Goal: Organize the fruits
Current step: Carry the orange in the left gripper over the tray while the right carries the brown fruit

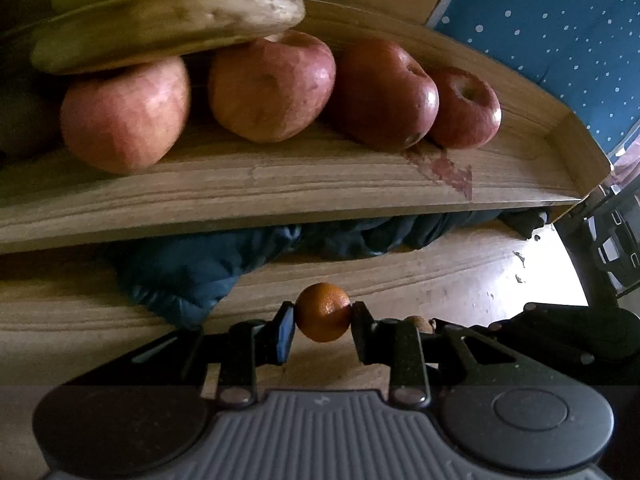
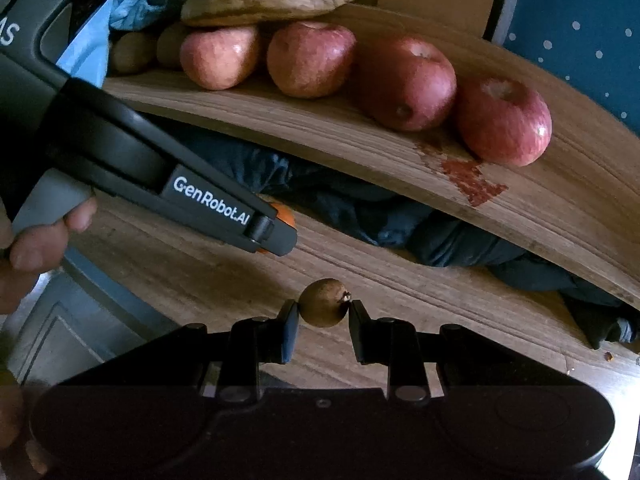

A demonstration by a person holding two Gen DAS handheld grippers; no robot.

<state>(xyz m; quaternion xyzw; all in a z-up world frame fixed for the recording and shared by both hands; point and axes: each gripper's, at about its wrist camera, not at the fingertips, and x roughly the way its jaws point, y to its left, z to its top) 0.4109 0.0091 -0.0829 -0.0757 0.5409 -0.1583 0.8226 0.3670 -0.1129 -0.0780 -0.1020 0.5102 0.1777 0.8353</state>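
Left hand-held gripper [image 1: 323, 314] clamped on orange [image 1: 323, 312], right hand-held gripper [image 2: 323, 306] clamped on brown fruit [image 2: 323, 302]; both below wooden tray [image 1: 280, 184] holding apples [image 1: 272, 84].

both wrist cameras are looking steeply down, close over the wooden tray [image 1: 280, 184]. both are sharing its front edge and the apples [image 2: 408, 84].
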